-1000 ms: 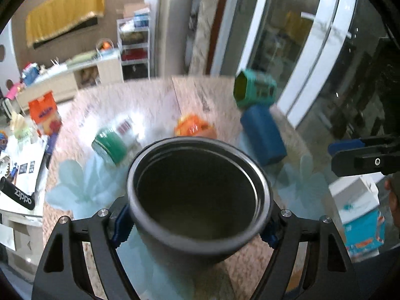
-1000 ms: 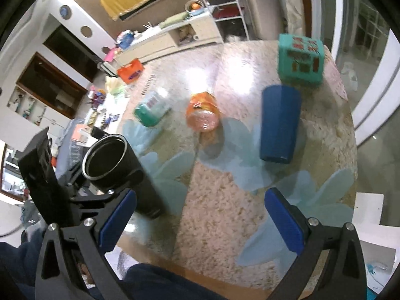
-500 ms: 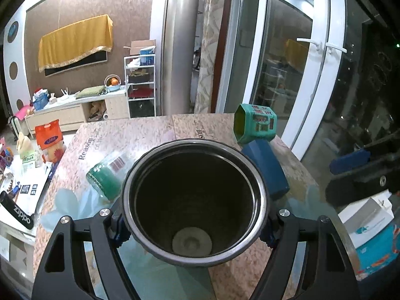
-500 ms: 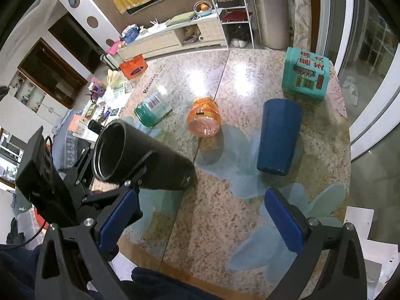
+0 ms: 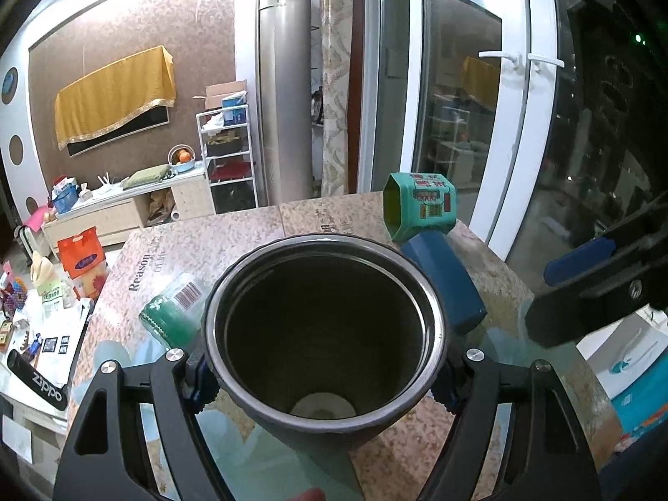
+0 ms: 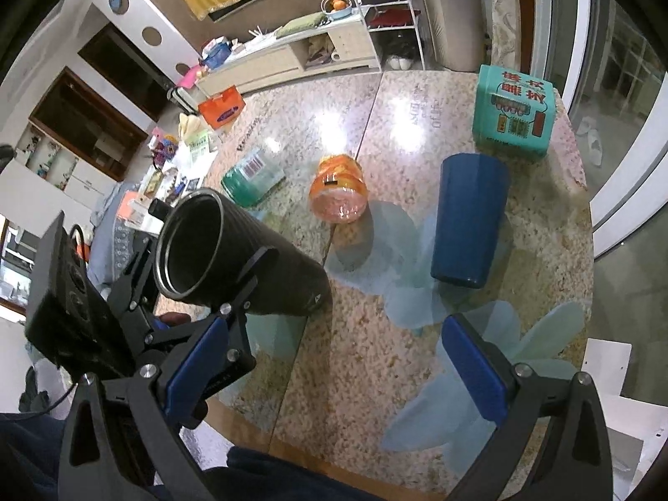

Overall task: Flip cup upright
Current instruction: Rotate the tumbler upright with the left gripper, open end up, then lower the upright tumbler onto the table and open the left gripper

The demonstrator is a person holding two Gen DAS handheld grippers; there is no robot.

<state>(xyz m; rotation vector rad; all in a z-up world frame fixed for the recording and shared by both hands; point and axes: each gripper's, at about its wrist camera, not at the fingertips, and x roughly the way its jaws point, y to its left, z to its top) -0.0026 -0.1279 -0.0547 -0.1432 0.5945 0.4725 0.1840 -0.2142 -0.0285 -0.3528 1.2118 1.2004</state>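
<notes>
Left wrist view: the left tool is clamped on the black cup near its rim, one finger on each side; the open mouth faces the camera and the pale bottom shows inside. Behind it on the speckled bench lie a green jar, a blue cup and a teal box.

Right wrist view: the right tool stands wide apart, gripping nothing, above the bench. The black cup is tilted, its base low near the bench, its mouth raised to the left in the left tool. An orange jar lies between the green jar and the blue cup.
</notes>
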